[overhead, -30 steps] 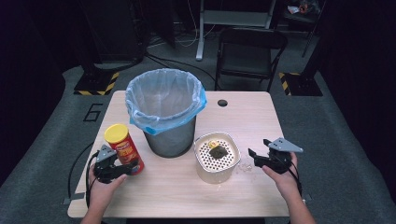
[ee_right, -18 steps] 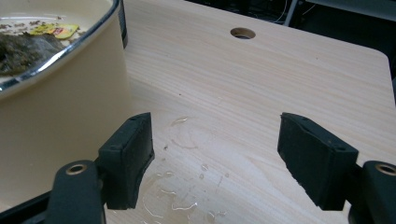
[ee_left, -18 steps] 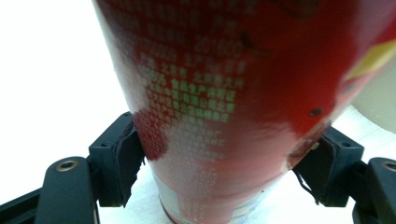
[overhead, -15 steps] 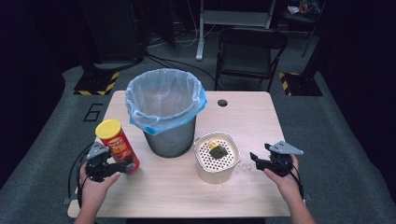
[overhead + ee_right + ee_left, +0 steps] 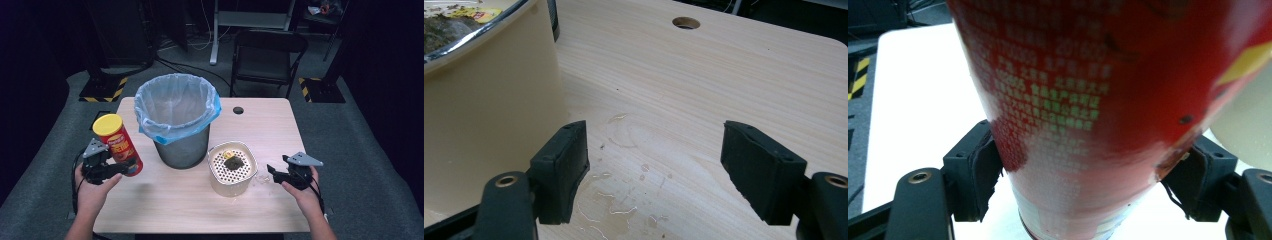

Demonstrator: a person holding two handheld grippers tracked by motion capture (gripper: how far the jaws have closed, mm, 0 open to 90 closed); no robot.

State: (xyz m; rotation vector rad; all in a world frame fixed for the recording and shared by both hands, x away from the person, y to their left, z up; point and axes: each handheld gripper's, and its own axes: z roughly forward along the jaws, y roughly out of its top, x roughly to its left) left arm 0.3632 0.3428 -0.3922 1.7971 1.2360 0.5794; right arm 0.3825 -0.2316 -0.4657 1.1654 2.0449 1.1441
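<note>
A red chip can with a yellow lid is held tilted above the table's left side, my left gripper shut on its lower part. Up close in the left gripper view, the red can sits between both black jaws of that gripper. My right gripper stands open just above the tabletop, right of a cream strainer bowl holding dark scraps. Seen from the right gripper view, the bowl's wall lies left of the open gripper, apart from it.
A grey bin lined with a blue bag stands at the table's middle back. Water drops wet the wood below the right jaws. A round cable hole sits near the far edge. A black chair stands behind the table.
My left gripper has lifted the chip can off the table and carried it left and upward, tilting it. The right gripper has barely moved.
</note>
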